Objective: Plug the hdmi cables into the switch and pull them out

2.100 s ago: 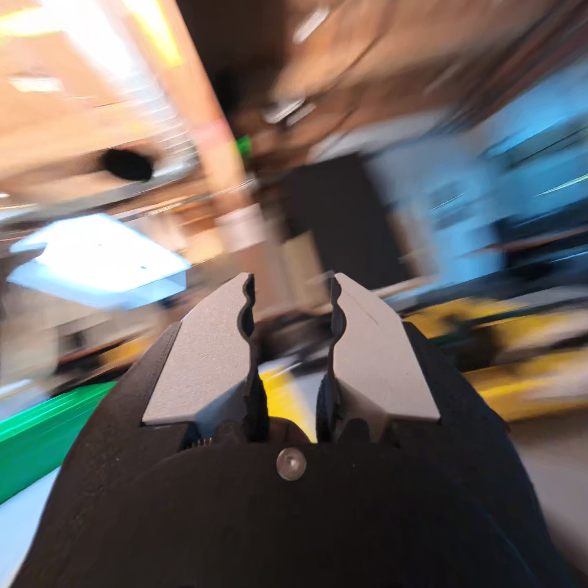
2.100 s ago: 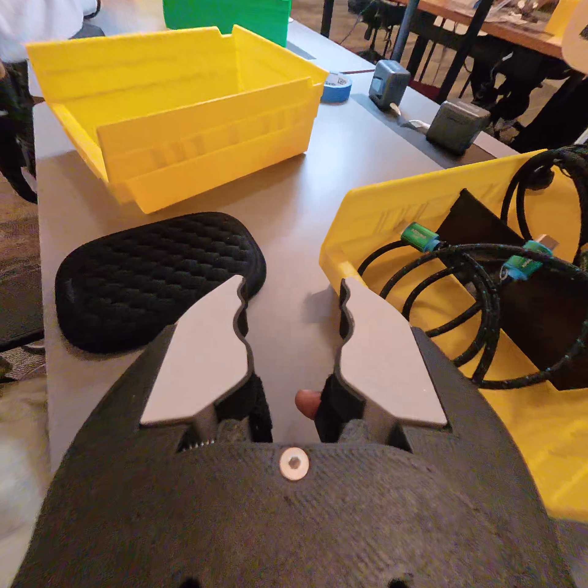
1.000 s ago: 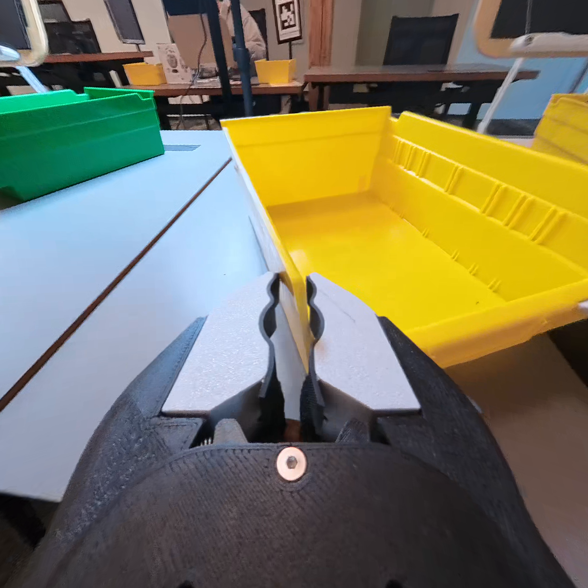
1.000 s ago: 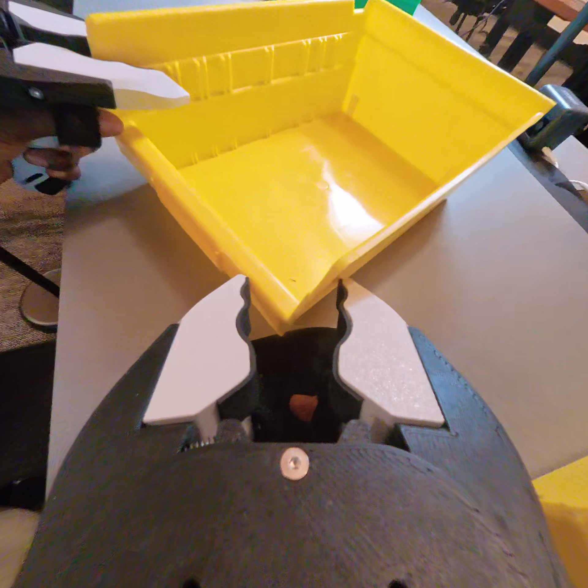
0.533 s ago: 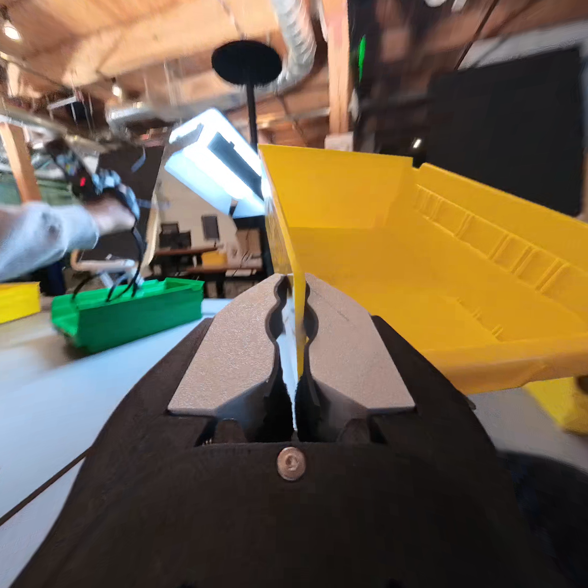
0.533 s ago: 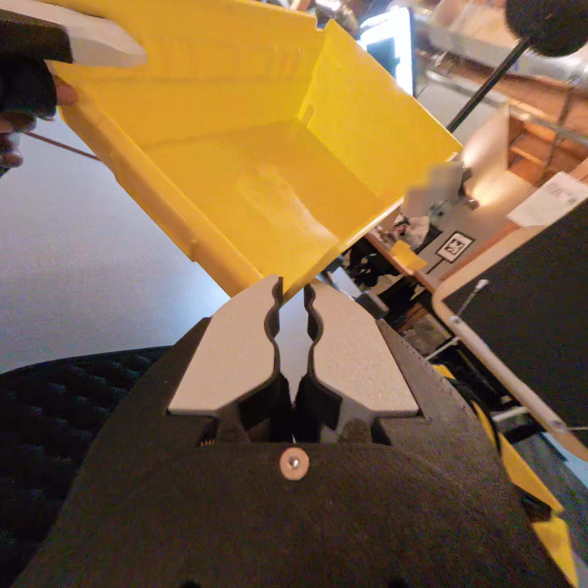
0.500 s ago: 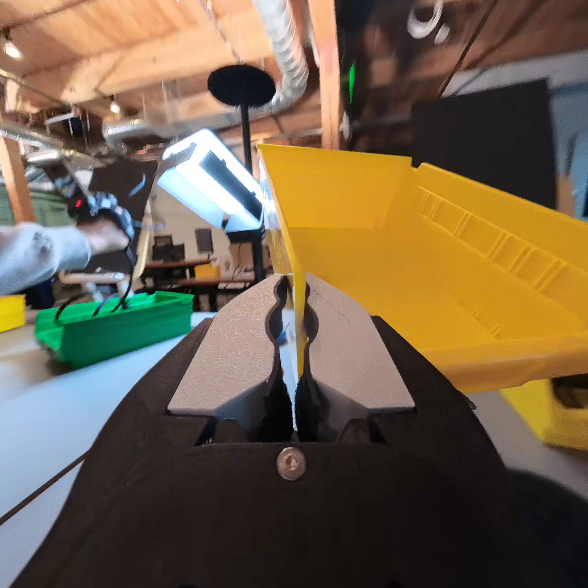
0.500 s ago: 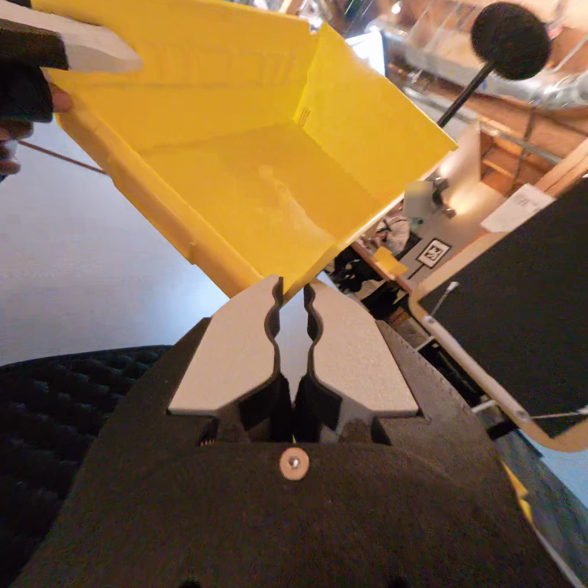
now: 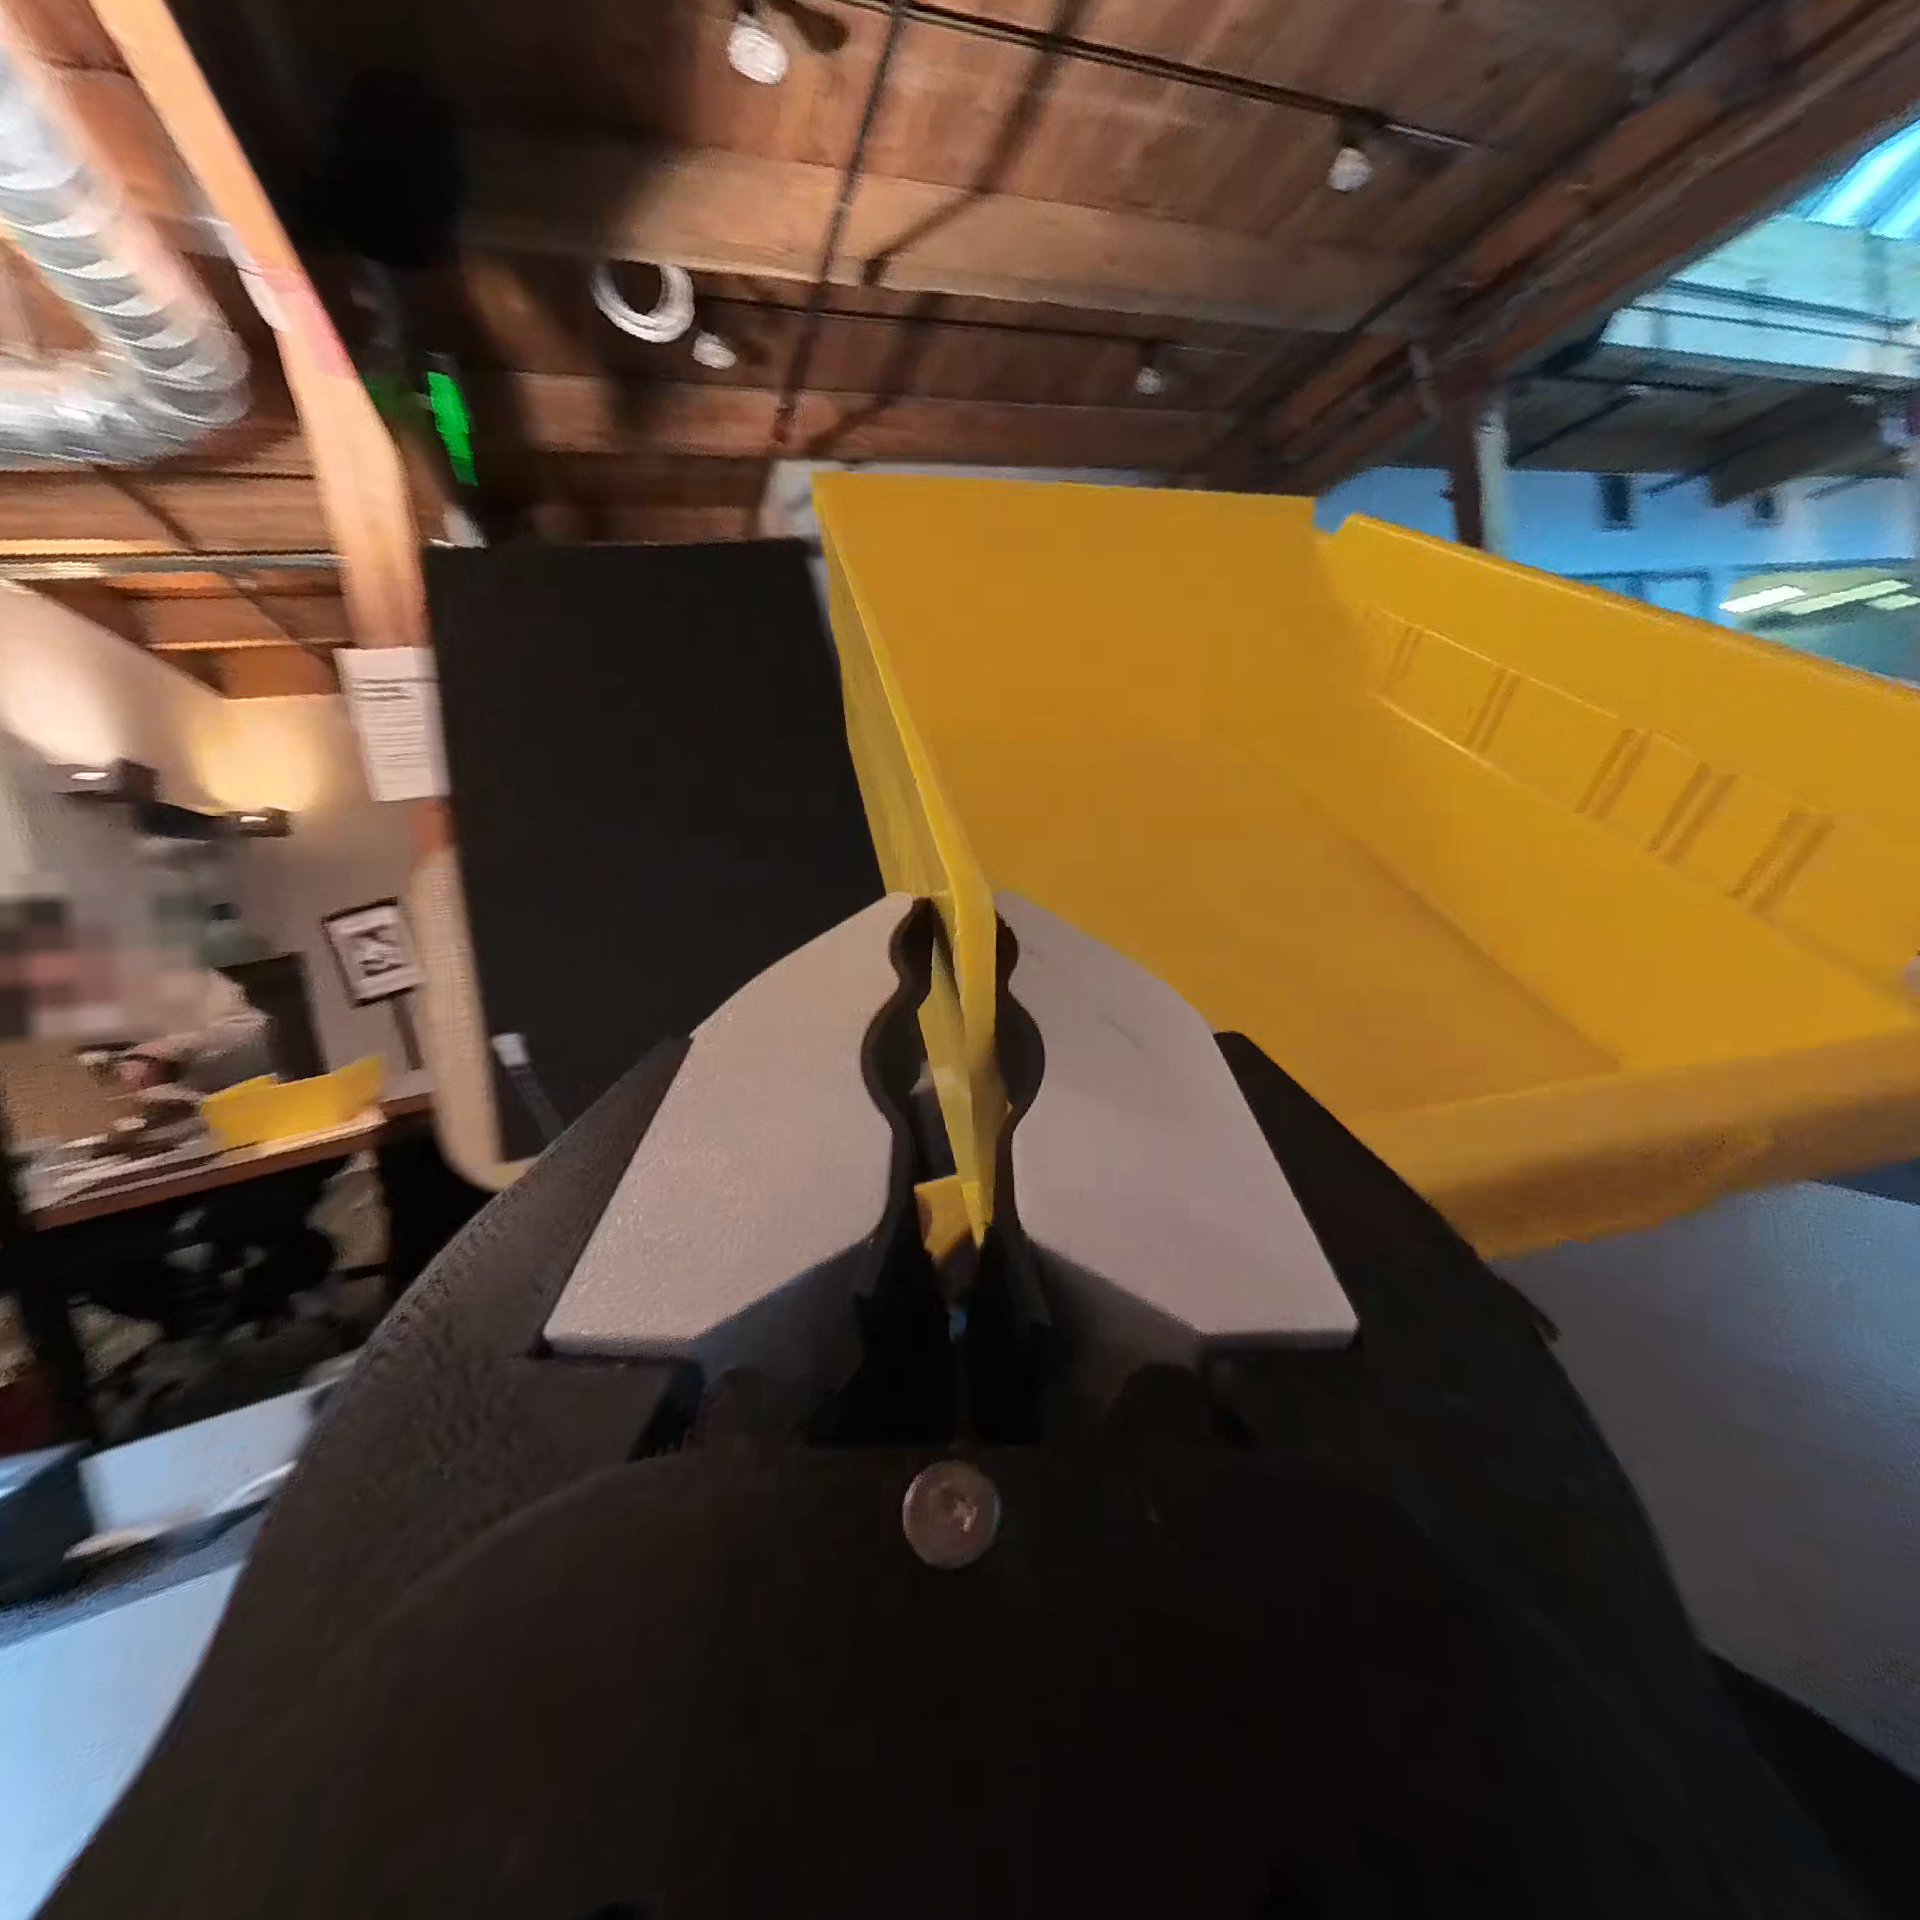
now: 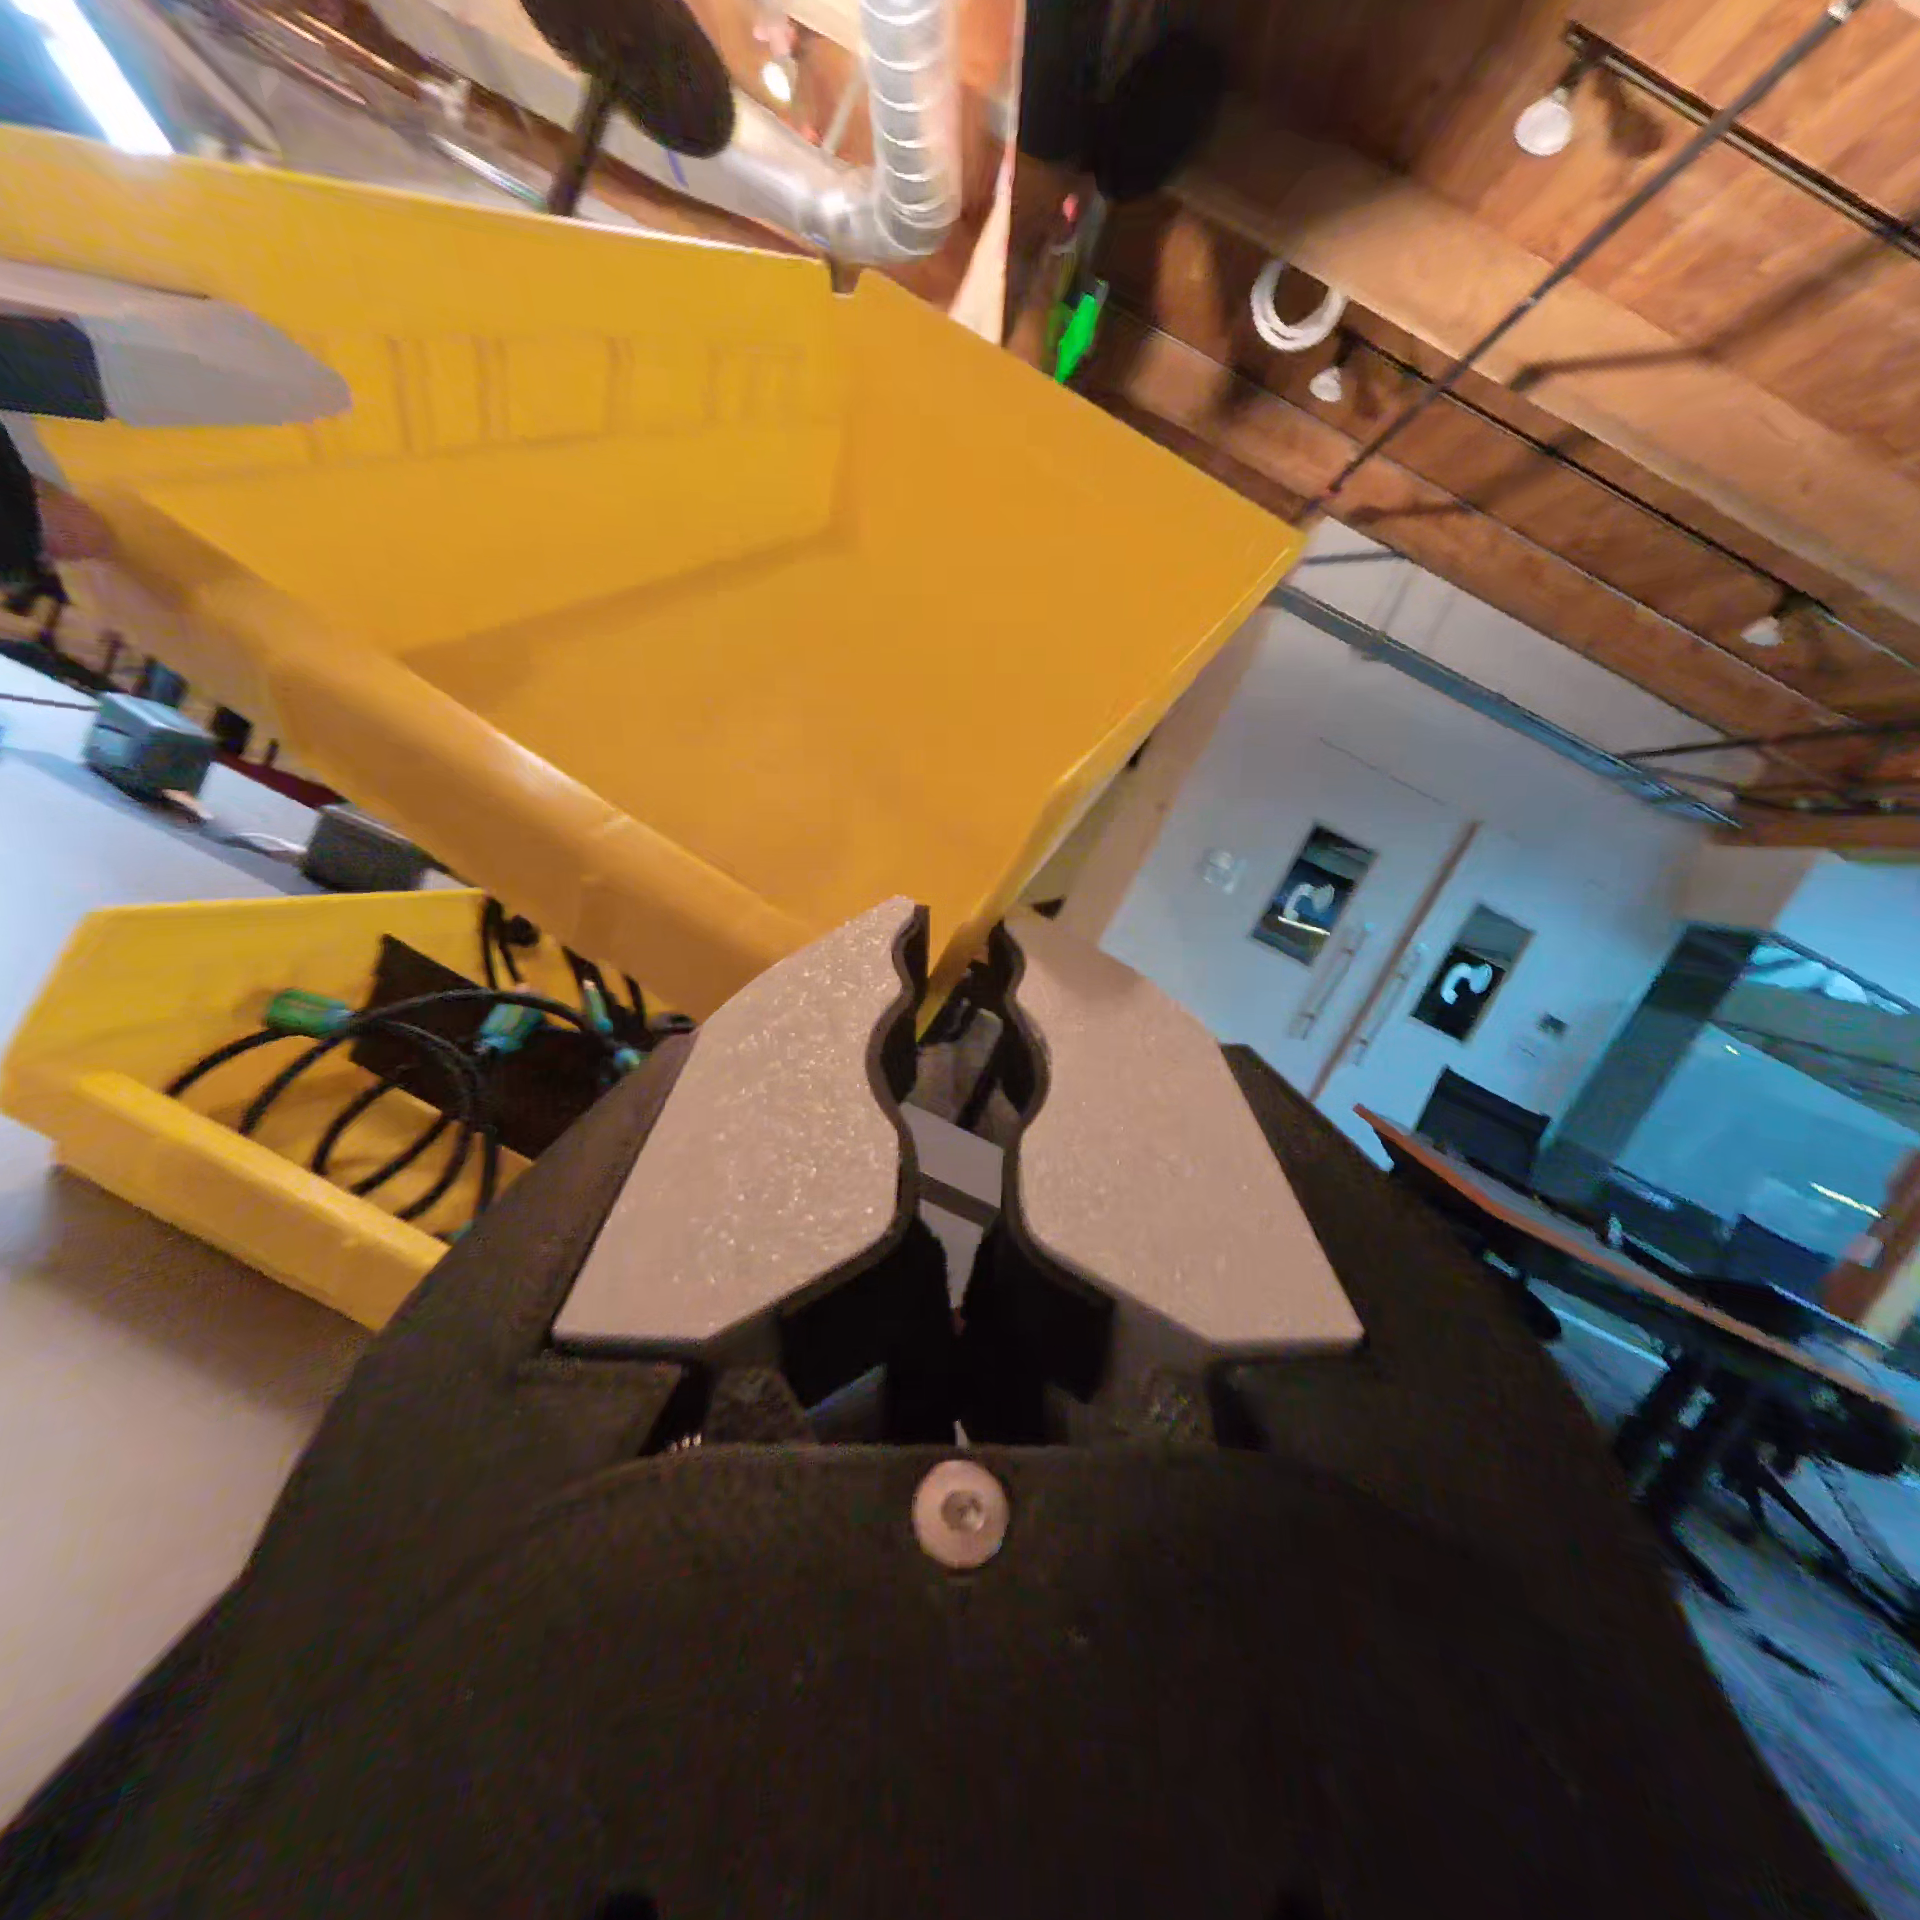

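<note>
An empty yellow bin [image 9: 1299, 883] hangs in the air, tilted, held by both grippers. My left gripper [image 9: 956, 914] is shut on its side wall. My right gripper [image 10: 956, 925] is shut on the edge of another wall of the same bin [image 10: 727, 623]. The left gripper's grey finger [image 10: 208, 364] shows at the bin's far rim in the right wrist view. Below, a second yellow bin [image 10: 239, 1184] on the table holds coiled black HDMI cables [image 10: 395, 1091] with green-marked plugs and a flat black object [image 10: 416, 977], perhaps the switch.
The tan table top [image 10: 104, 1351] lies under the bins, with two grey boxes [image 10: 145, 743] at its far side. A black panel [image 9: 623, 779] stands behind the lifted bin. Another desk [image 10: 1558, 1216] is off to the right. Ceiling beams are overhead. Across from one pair of fingers to the other is roughly 20 cm.
My right gripper, open a second ago, closed on the bin's edge. Both grippers lifted the empty bin off the table and swung it upward; the cable bin has come into view below.
</note>
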Motion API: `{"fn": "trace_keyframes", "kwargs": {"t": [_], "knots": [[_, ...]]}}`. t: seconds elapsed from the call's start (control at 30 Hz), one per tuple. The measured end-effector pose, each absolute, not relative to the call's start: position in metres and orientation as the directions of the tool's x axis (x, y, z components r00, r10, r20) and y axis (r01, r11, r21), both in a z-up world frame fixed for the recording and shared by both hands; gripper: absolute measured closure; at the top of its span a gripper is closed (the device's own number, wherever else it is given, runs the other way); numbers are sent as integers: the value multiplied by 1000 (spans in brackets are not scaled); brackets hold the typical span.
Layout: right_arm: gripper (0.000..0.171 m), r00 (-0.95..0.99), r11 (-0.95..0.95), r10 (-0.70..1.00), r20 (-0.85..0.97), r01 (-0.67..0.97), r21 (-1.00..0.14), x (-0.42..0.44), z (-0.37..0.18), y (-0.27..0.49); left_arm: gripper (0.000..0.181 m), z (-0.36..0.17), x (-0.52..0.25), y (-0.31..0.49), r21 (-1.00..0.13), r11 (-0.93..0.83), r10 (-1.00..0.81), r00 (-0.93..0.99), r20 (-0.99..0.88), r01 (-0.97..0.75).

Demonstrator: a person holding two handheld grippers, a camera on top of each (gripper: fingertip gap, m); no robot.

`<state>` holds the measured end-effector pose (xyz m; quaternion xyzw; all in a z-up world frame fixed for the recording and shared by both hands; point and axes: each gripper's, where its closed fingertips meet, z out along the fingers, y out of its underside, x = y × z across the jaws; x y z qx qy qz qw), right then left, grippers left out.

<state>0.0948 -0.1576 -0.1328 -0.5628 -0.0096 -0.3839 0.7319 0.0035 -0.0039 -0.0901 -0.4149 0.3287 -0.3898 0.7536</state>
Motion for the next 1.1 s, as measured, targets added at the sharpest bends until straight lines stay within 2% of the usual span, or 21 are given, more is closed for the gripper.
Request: {"fn": "trace_keyframes", "kwargs": {"t": [0.2,0.47,0.63,0.77,0.87,1.0,1.1], "knots": [[162,627,18,-709,324,475,-880,184,-147,-239,170,-119,121,-68,-939,269,-942,264,-209,215],[162,589,-65,-775,228,285,-956,263,-216,-281,168,-192,211,-102,-984,166,-979,132,-157,60],[162,648,-153,-742,172,87,-984,293,-271,-280,167,-238,233,-104,-981,190,-973,124,-193,-38],[160,680,-296,-711,177,-62,-953,304,-313,-277,164,-269,239,-105,-977,189,-974,103,-199,-103],[158,692,-354,-691,209,-72,-932,307,-328,-271,166,-277,241,-99,-960,260,-954,126,-271,-103],[151,699,-351,-682,215,-55,-935,307,-328,-268,160,-287,242,-99,-947,266,-958,56,-280,-182],[148,734,-343,-649,202,-44,-938,304,-326,-263,134,-284,232,-101,-935,274,-958,24,-286,-225]]}}
